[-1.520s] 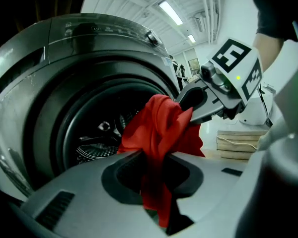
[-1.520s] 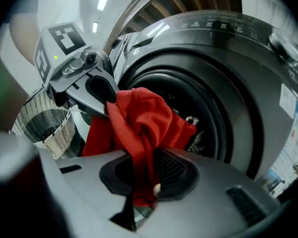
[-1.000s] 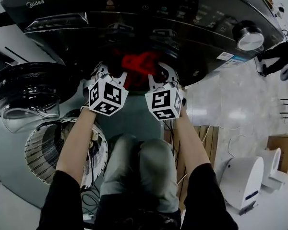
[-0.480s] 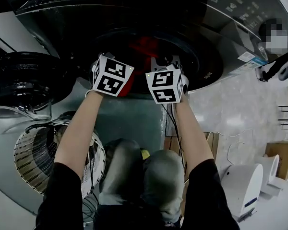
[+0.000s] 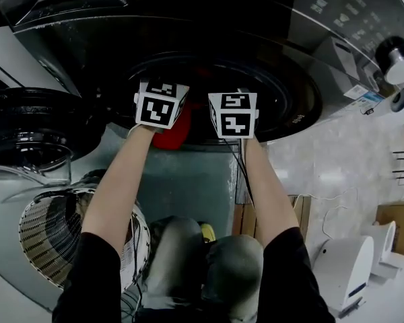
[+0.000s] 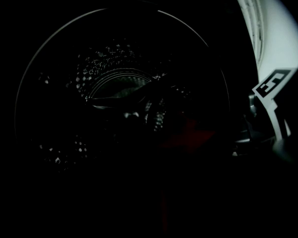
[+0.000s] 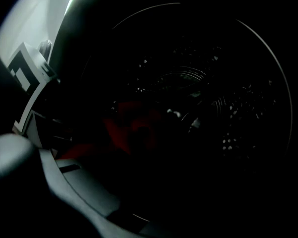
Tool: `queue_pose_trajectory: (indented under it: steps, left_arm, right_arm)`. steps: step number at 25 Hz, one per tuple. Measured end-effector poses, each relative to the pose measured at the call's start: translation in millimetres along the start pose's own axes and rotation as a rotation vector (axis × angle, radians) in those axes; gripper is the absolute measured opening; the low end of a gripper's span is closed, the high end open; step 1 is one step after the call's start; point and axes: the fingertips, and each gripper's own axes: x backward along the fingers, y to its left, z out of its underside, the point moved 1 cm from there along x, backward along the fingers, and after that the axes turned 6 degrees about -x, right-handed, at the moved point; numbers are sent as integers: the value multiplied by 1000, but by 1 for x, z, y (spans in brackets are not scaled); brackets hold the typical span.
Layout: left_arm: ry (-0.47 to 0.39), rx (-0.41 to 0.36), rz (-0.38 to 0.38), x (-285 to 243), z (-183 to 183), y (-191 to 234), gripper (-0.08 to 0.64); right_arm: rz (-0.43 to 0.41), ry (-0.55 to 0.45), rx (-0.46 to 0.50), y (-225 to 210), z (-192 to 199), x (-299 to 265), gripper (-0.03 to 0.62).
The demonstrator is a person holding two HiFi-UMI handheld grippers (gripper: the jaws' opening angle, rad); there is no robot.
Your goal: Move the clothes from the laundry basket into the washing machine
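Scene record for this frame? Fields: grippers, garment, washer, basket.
left gripper: at the washing machine opening; jaws too dark to read
right gripper: beside it, at the same opening; jaws too dark to read
red garment: on the opening's lower lip, below the left gripper; grip unclear
door: swung open, at left
drum: perforated, dark
laundry basket: white, lower left; contents unclear

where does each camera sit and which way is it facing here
Head view: on the person's head, looking steeply down at the washing machine and laundry basket; forearms, knees, left gripper and right gripper show.
Left gripper view: on the left gripper, facing into the drum; its jaws lost in darkness, right gripper at the right edge.
Right gripper view: mirrored, left gripper at its left edge.
Shared: both gripper views show drum and red garment.
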Motion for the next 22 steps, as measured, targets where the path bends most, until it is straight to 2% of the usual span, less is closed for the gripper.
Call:
queue_pose_trajectory:
  steps: [7, 10, 14, 19, 22]
  left_arm:
    - [23, -11, 20, -3, 5, -6, 106]
    - [29, -6, 10, -3, 6, -4, 115]
    - [32, 38, 5, 1, 6, -1, 132]
    - [47, 42, -7, 6, 7, 0, 138]
    - [51, 70, -19, 11, 8, 3, 138]
  right_arm:
    - [7, 5, -125, -5, 10, -2, 115]
    - [-1, -13, -177, -6, 7, -1, 157]
    - [-5, -12, -207, -6, 9, 1, 173]
    - [-20, 1, -234, -3, 10, 4, 175]
    - [-33, 2, -242, 0, 8, 7, 175]
